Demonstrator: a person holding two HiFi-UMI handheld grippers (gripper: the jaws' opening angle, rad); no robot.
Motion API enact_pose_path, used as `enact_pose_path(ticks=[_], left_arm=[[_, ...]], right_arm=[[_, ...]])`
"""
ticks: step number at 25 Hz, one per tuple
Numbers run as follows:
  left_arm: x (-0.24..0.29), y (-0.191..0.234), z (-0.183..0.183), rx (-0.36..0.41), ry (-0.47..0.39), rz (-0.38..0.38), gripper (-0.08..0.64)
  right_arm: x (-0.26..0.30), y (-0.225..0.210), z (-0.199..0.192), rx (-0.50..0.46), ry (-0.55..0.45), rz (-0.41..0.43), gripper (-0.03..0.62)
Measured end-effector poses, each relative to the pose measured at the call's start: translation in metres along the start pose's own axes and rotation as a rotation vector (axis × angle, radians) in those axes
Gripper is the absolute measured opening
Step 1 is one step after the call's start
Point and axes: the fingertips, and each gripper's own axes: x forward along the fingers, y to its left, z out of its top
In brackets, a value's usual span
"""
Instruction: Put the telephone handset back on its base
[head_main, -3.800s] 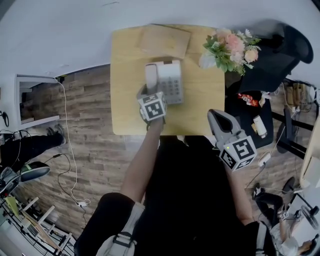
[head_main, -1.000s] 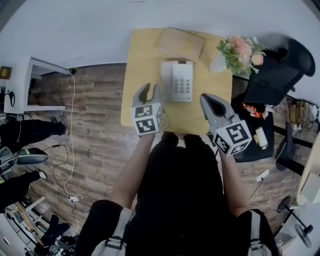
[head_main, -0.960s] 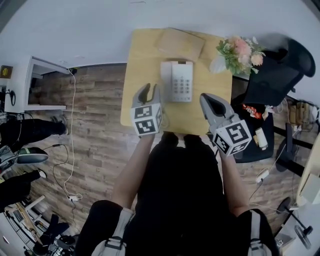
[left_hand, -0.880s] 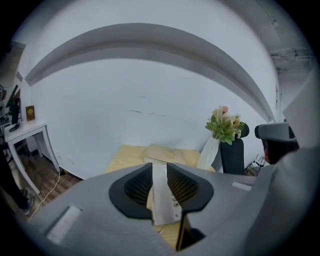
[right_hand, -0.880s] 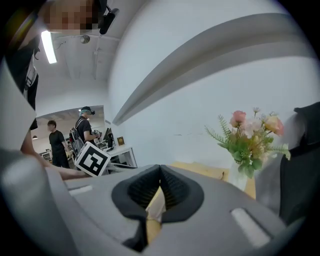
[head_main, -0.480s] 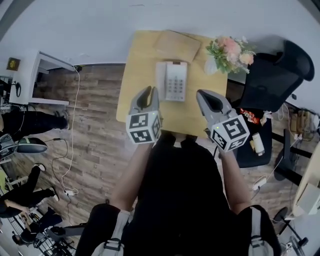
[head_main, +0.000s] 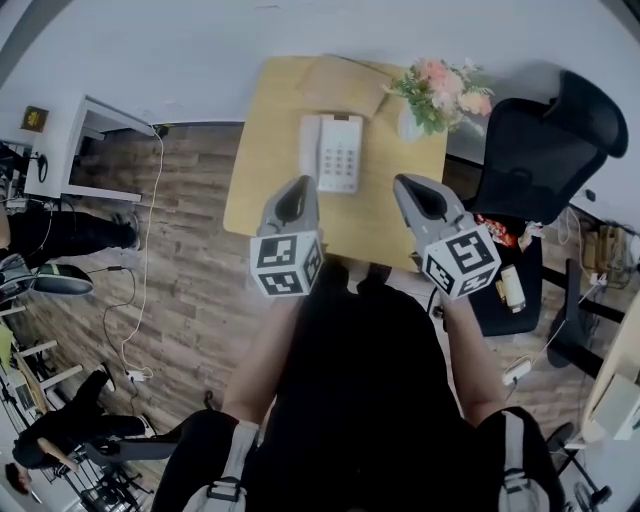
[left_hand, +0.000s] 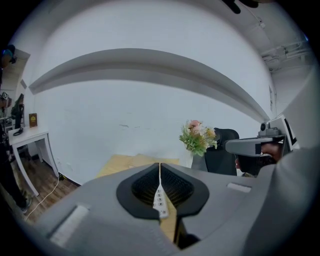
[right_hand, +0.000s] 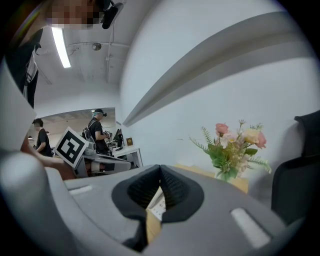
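Note:
The white telephone (head_main: 338, 153) sits on the wooden table (head_main: 268, 170) with its handset (head_main: 309, 145) lying in the cradle on the base's left side. My left gripper (head_main: 298, 186) hovers over the table's near edge, short of the phone; its jaws have just been closing and now stand shut with nothing between them (left_hand: 160, 166). My right gripper (head_main: 412, 188) hangs level with it to the right, also shut and empty (right_hand: 160, 167). A strip of the phone's keypad (left_hand: 160, 201) shows below the closed pads.
A vase of pink flowers (head_main: 434, 86) stands at the table's far right corner, and a flat brown sheet (head_main: 340, 80) lies at the far edge. A black office chair (head_main: 540, 150) is right of the table. A white desk (head_main: 85, 150) and people are at left.
Both grippers have drawn back from the phone toward the person and risen. The left gripper's jaws, open a second ago, have closed. The handset stays on its base.

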Motion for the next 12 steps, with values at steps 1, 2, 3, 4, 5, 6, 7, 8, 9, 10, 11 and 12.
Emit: enact_pose_path(ticks=[1,2,3,4,5,6,7,8,9,10,11,12], left_arm=[[-0.002,-0.004,-0.002,0.002,0.000,0.000,0.017],[-0.003,-0.008,-0.003,0.004,0.001,0.000,0.011],[-0.004,-0.011,-0.004,0.006,0.001,0.000,0.009],[-0.005,-0.015,-0.005,0.007,0.001,-0.002,0.009],[-0.005,-0.018,-0.006,0.007,0.001,-0.003,0.009],[-0.006,-0.020,-0.007,0.006,0.000,-0.004,0.010],[-0.007,-0.023,-0.007,0.005,-0.001,-0.005,0.010],[-0.008,-0.025,-0.008,0.004,-0.003,-0.005,0.009],[-0.008,-0.028,-0.009,0.005,-0.004,-0.004,0.009],[-0.008,-0.030,-0.010,0.006,-0.004,-0.004,0.010],[-0.008,-0.032,-0.010,0.006,-0.004,-0.004,0.010],[-0.007,-0.033,-0.011,0.006,-0.004,-0.004,0.010]], right_arm=[[-0.004,-0.001,-0.002,0.000,-0.001,0.001,0.003],[-0.007,-0.003,-0.003,0.000,-0.001,0.001,0.003],[-0.010,-0.004,-0.004,-0.001,-0.001,0.002,0.003],[-0.012,-0.005,-0.006,-0.003,-0.002,0.002,0.003],[-0.015,-0.006,-0.007,-0.006,-0.001,0.002,0.003],[-0.017,-0.007,-0.008,-0.009,0.000,0.002,0.003],[-0.019,-0.007,-0.010,-0.012,0.001,0.002,0.003],[-0.021,-0.008,-0.011,-0.014,0.003,0.002,0.003],[-0.023,-0.010,-0.012,-0.015,0.003,0.001,0.003],[-0.024,-0.011,-0.013,-0.015,0.002,0.000,0.003],[-0.025,-0.012,-0.013,-0.015,0.001,-0.001,0.003],[-0.027,-0.013,-0.013,-0.015,0.001,-0.001,0.003]])
